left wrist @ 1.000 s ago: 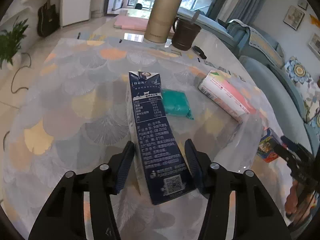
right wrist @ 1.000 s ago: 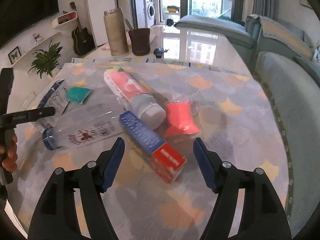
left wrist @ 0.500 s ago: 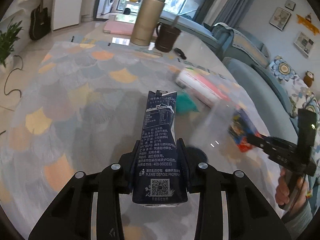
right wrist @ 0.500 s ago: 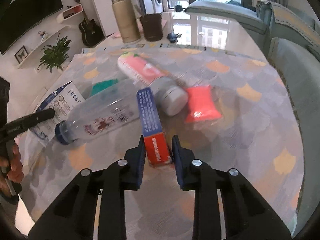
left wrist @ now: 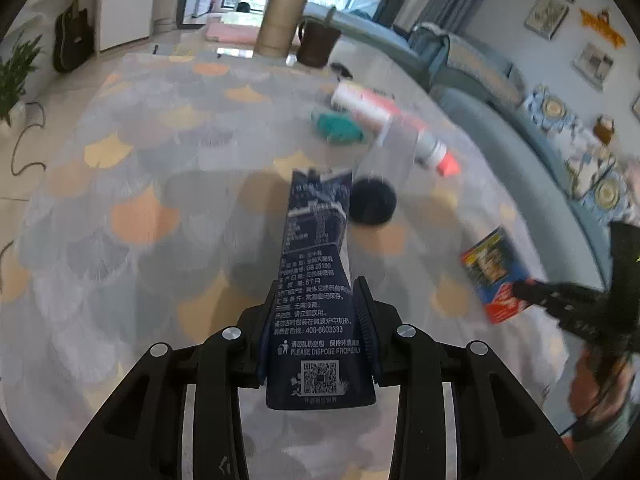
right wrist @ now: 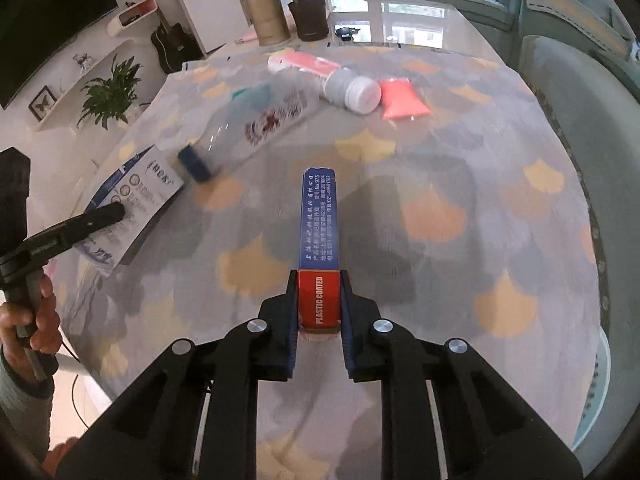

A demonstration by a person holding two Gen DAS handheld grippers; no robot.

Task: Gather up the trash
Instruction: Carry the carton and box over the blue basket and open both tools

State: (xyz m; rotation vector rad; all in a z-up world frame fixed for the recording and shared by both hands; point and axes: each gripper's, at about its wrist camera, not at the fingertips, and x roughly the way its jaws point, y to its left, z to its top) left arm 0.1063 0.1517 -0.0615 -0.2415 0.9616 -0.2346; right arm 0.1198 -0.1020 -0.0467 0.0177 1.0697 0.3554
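Observation:
My left gripper (left wrist: 318,320) is shut on a dark blue milk carton (left wrist: 316,280) and holds it above the table. The carton also shows in the right wrist view (right wrist: 132,208). My right gripper (right wrist: 319,300) is shut on a blue and red card box (right wrist: 318,236), lifted off the table. That box also shows in the left wrist view (left wrist: 494,276). On the table lie a clear plastic bottle with a blue cap (right wrist: 256,124), a pink and white bottle (right wrist: 328,76), an orange-red packet (right wrist: 402,100) and a teal packet (left wrist: 338,128).
A tan thermos (right wrist: 266,8) and a dark brown cup (right wrist: 308,18) stand at the table's far end. A grey-blue sofa (right wrist: 580,80) runs along the right side. A potted plant (right wrist: 112,96) and a guitar (right wrist: 170,46) stand beyond the left edge.
Both grippers closed, the left on the milk carton and the right on the card box, then lifted them off the table and drew back. The clear bottle shifted.

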